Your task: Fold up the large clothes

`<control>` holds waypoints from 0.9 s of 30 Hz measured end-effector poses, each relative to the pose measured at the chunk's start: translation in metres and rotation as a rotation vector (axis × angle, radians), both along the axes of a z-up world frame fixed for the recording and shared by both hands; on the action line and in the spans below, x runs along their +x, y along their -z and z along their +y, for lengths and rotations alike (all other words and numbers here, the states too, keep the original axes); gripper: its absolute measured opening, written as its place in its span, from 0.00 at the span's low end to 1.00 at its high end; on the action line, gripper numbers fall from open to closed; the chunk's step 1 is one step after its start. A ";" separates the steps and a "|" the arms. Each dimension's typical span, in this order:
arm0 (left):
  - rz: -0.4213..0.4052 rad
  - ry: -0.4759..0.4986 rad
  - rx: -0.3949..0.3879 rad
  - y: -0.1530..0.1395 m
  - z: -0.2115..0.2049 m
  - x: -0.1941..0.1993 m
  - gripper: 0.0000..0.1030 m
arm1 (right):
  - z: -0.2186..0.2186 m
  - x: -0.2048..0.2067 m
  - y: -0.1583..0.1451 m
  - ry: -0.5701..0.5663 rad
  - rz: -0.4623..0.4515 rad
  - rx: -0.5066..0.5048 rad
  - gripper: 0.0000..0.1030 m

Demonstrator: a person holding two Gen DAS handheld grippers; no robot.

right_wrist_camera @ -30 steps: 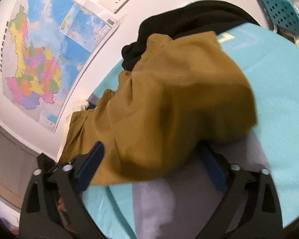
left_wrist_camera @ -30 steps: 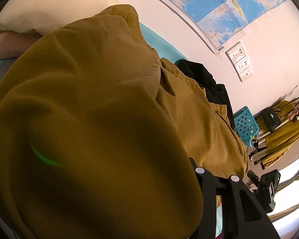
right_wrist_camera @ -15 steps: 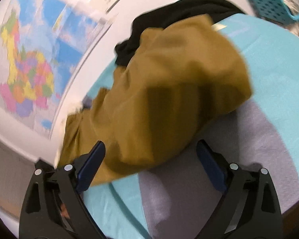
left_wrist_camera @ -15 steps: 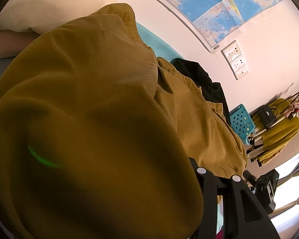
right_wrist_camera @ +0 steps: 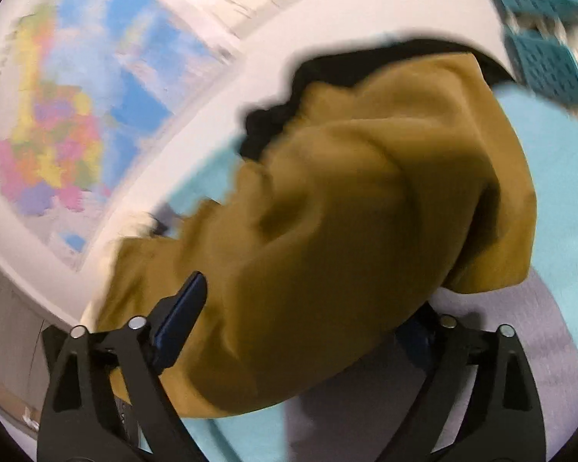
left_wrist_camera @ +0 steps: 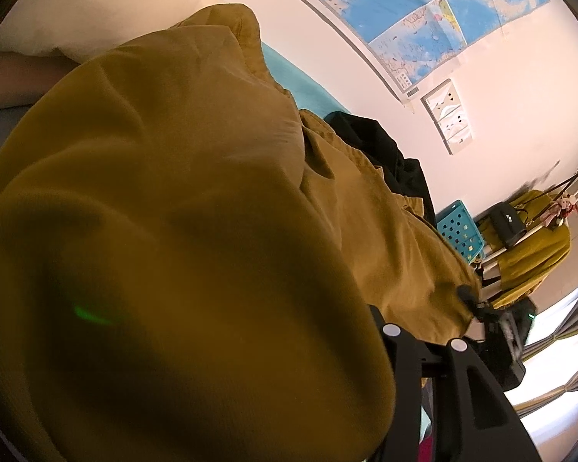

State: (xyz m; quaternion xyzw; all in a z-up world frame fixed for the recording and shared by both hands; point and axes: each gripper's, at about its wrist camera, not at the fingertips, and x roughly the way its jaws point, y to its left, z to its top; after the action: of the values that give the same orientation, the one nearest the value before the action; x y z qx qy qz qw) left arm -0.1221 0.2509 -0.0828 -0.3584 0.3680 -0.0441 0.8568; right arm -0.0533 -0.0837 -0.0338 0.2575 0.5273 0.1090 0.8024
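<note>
Moved: the right claw (right_wrist_camera: 300,331) slid in over the mustard cloth (right_wrist_camera: 346,231), and its jaws have just been closing, cloth between them.
Right claw: wide, not pinching.
Left claw (left_wrist_camera: 373,346): buried under cloth, can't tell.
Cloth: heaped on the blue bed (right_wrist_camera: 558,177), touching black clothes (left_wrist_camera: 385,150).
Wall: map (left_wrist_camera: 424,11).

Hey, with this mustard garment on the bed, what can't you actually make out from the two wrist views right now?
- Left gripper: left wrist view, one finger buried under the mustard garment; grip unclear.
- Right gripper: jaws have been closing around the garment's edge; its far finger is mostly covered.
- Wall map: right wrist view, motion-blurred.
- Black garment: mostly covered.
</note>
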 end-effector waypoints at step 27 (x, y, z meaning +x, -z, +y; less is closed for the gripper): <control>-0.005 0.011 0.008 0.002 0.001 0.000 0.45 | -0.017 -0.003 0.002 -0.029 -0.043 0.013 0.93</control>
State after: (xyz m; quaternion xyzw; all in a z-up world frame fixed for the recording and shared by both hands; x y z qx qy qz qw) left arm -0.1221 0.2521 -0.0844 -0.3526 0.3680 -0.0482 0.8590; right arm -0.0562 -0.1011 -0.0362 0.2529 0.5127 0.1296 0.8102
